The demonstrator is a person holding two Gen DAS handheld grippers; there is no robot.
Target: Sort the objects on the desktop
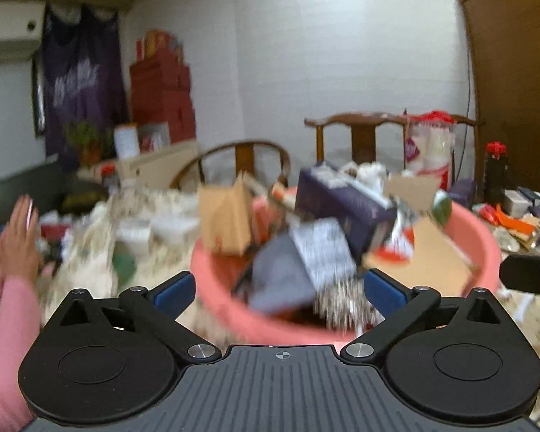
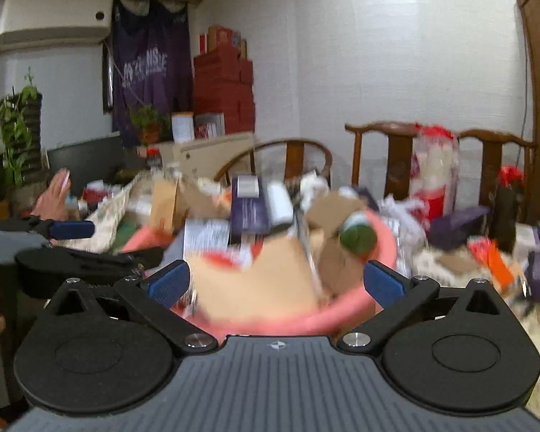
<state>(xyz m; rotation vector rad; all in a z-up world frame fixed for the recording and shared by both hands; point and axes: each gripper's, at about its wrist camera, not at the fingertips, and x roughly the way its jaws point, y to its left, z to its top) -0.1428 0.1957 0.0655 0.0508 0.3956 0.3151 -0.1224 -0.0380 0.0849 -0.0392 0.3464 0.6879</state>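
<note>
A pink plastic basin point(image 1: 478, 237) stands on the table, heaped with boxes: a purple box point(image 1: 342, 201), a brown cardboard box point(image 1: 226, 216), a grey-and-white box point(image 1: 306, 259) and cardboard sheets. My left gripper point(image 1: 280, 288) is open and empty, just before the basin's near rim. In the right wrist view the same basin point(image 2: 385, 237) holds a purple box point(image 2: 250, 208), cardboard point(image 2: 262, 280) and a green round thing point(image 2: 358, 239). My right gripper point(image 2: 277, 284) is open and empty at the basin's near rim. The left gripper also shows at the left of that view point(image 2: 72, 230). Both views are blurred.
A floral cloth point(image 1: 90, 252) covers the table, with small boxes and packets scattered left and right of the basin. A person's hand in a pink sleeve point(image 1: 14, 241) is raised at the left. Wooden chairs point(image 1: 363, 133) stand behind. A dark bottle point(image 2: 505, 208) stands at the right.
</note>
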